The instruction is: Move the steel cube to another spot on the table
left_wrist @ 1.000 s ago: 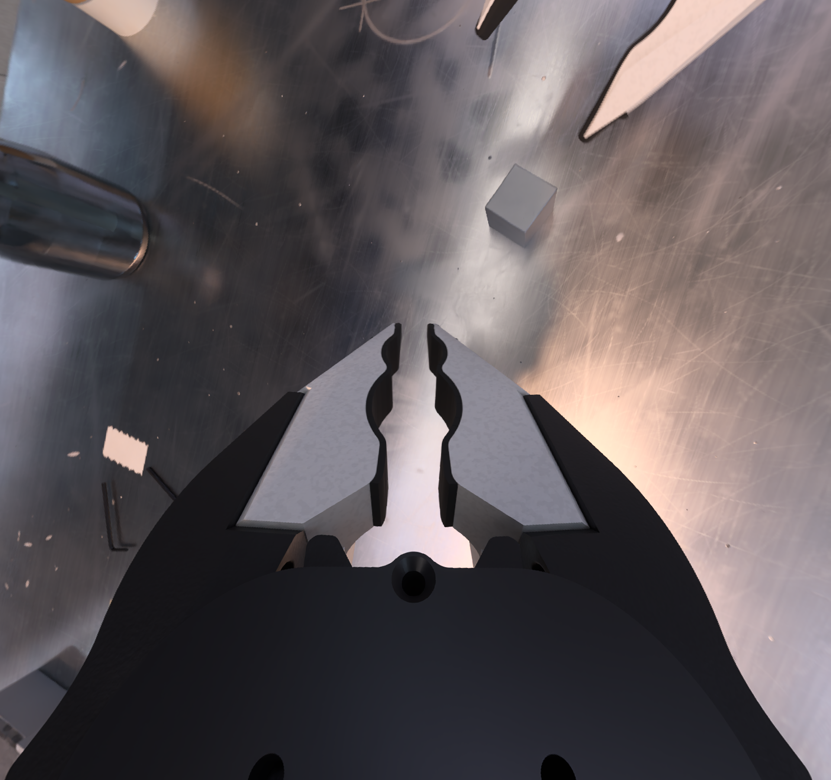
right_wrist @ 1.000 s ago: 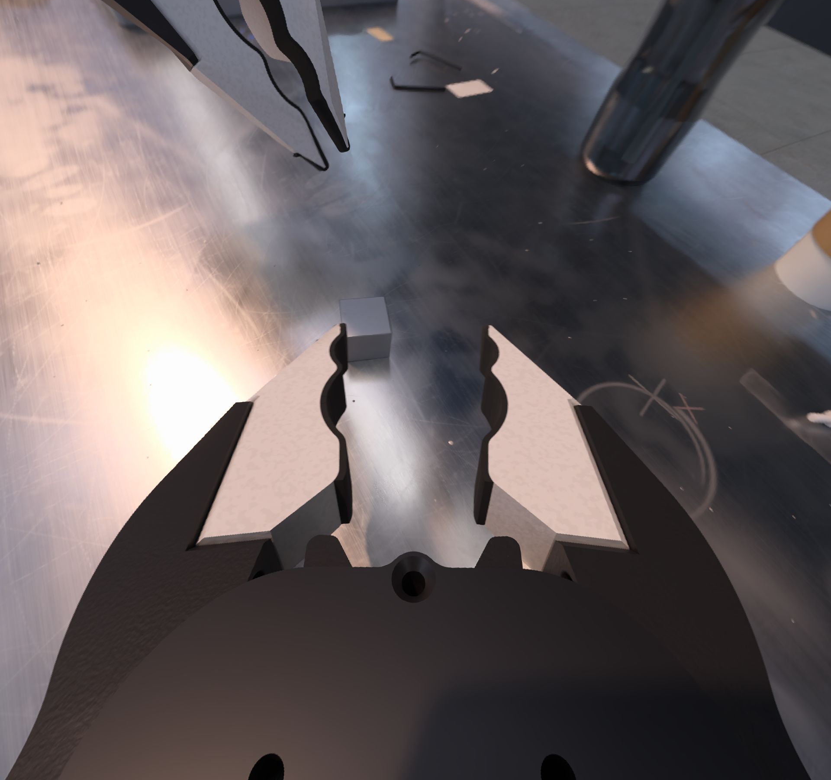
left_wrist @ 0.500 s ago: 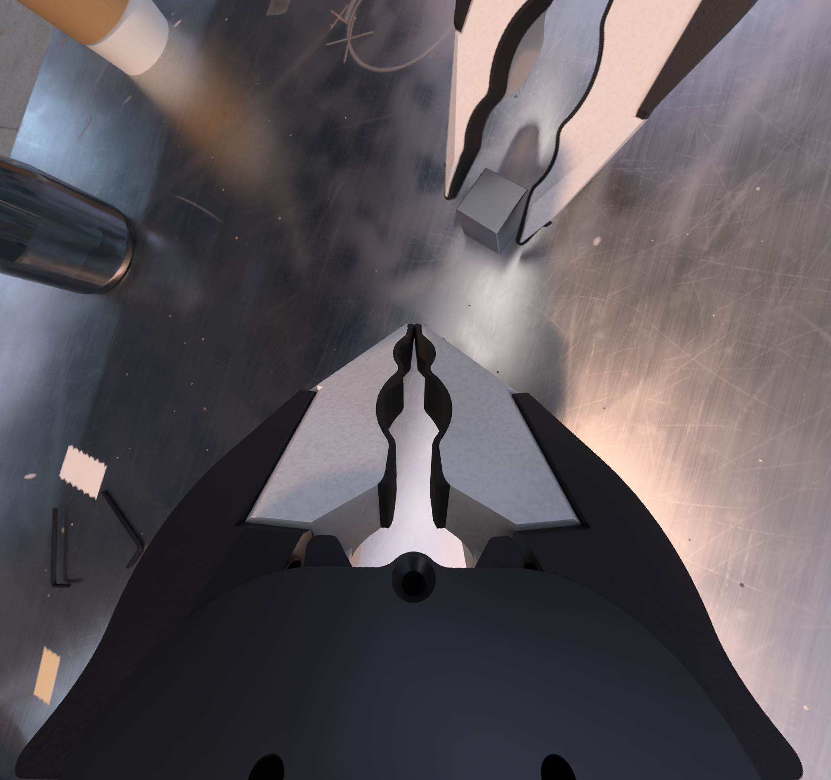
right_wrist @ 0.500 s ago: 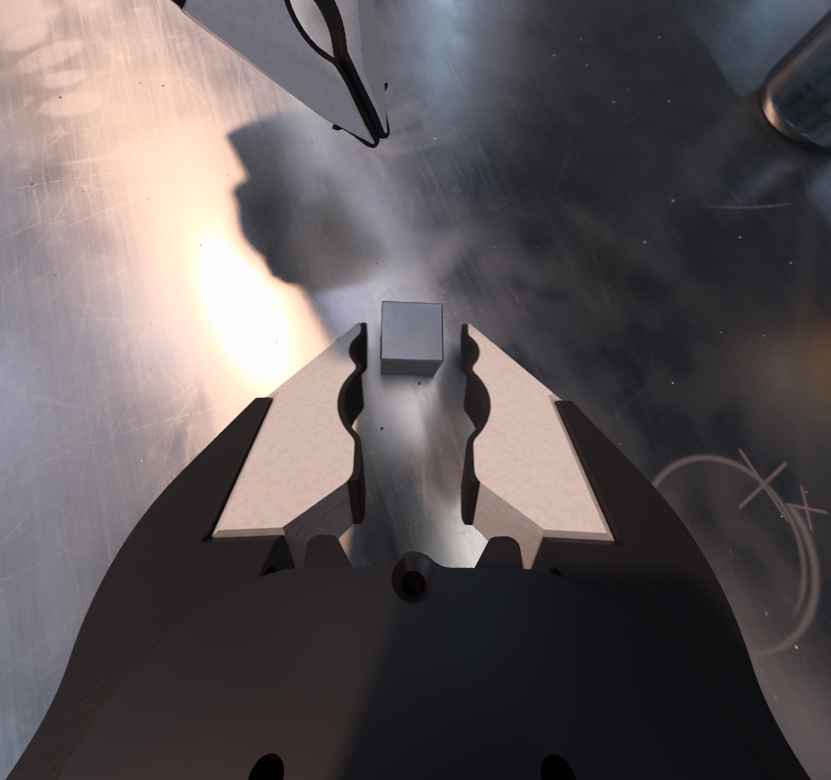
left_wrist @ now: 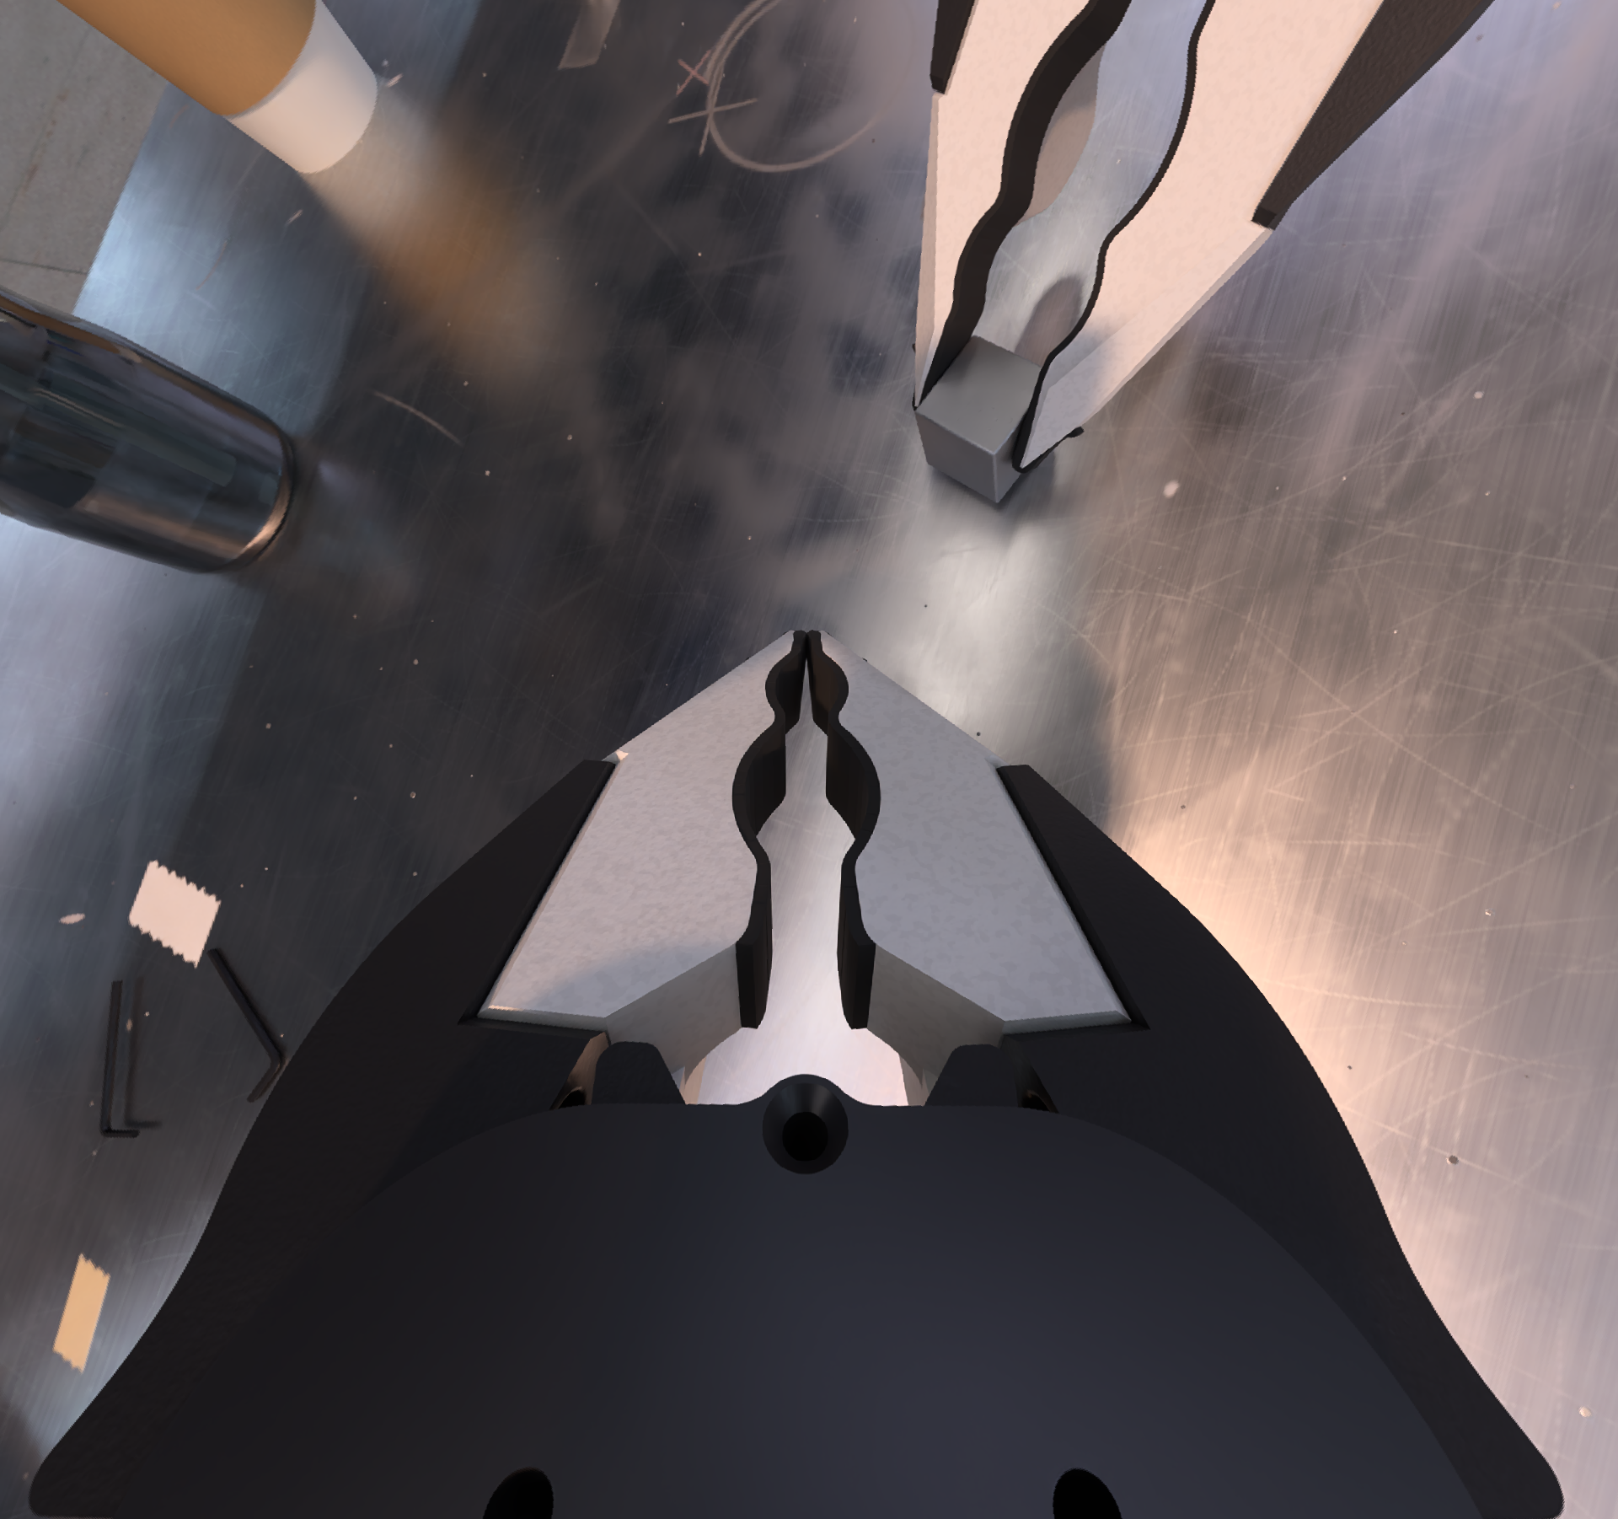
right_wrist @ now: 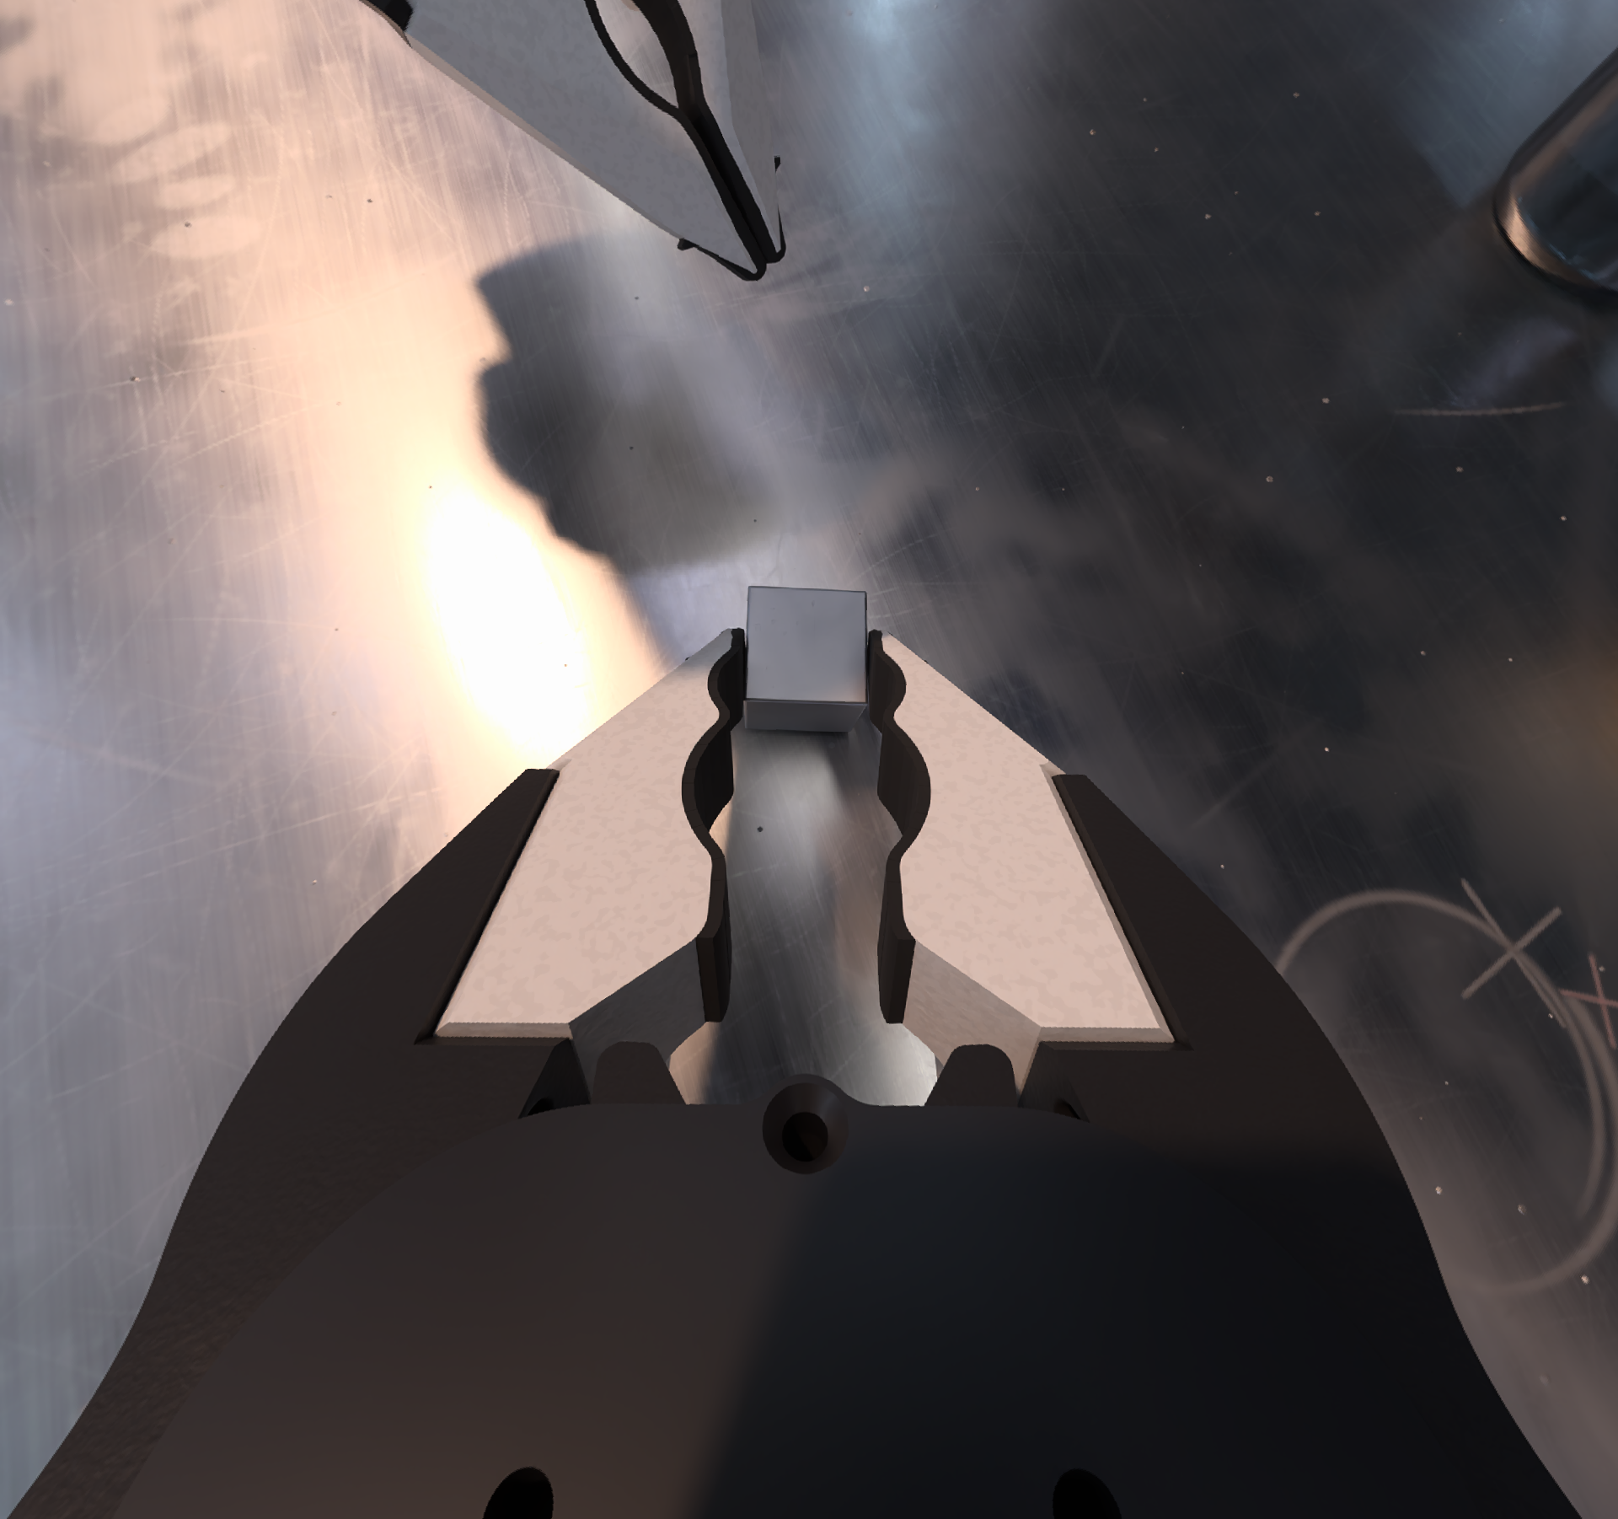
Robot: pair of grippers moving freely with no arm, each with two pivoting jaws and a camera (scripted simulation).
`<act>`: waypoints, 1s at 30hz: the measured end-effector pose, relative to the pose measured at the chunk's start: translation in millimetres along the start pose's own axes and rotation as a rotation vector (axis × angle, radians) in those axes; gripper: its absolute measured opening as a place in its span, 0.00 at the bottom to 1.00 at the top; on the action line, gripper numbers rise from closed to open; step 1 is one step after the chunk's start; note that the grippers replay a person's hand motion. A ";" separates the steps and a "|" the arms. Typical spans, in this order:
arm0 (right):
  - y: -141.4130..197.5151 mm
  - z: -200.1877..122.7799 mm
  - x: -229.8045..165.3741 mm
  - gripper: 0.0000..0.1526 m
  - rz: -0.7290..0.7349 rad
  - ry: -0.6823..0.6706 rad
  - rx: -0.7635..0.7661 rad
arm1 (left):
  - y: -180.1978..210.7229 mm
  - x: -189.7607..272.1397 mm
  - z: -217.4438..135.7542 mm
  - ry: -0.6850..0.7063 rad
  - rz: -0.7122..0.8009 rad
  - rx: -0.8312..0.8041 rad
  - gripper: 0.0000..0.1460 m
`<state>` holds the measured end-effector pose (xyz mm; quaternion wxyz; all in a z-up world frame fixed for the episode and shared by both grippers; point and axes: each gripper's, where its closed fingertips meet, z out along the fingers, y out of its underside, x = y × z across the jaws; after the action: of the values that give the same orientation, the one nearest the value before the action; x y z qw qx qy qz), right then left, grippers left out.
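The steel cube is a small grey metal block on the scratched steel table. My right gripper has its two fingertips pressed against the cube's left and right sides, shut on it. In the left wrist view the cube shows between the right gripper's tips, low at the table surface. My left gripper is shut and empty, a short way in front of the cube. It also shows in the right wrist view, above and beyond the cube.
A brown-and-white cylinder and a dark shiny tumbler stand at the left. Two black hex keys, a white scrap and a tan scrap lie nearby. A scratched circle mark is on the table.
My right gripper came down over the cube and closed its fingers on the cube's sides. My left gripper closed fully and stayed in front of the cube.
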<state>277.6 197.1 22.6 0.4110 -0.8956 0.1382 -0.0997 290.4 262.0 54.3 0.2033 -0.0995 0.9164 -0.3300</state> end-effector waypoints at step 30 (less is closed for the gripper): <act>25.5 -284.4 227.3 0.18 0.474 0.814 0.187 | -2.4 3.3 2.3 0.024 -0.009 0.027 0.00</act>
<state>404.5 -95.3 200.6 0.4136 -0.6871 0.4785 -0.3577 288.6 257.9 53.3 0.1922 -0.0967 0.9139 -0.3443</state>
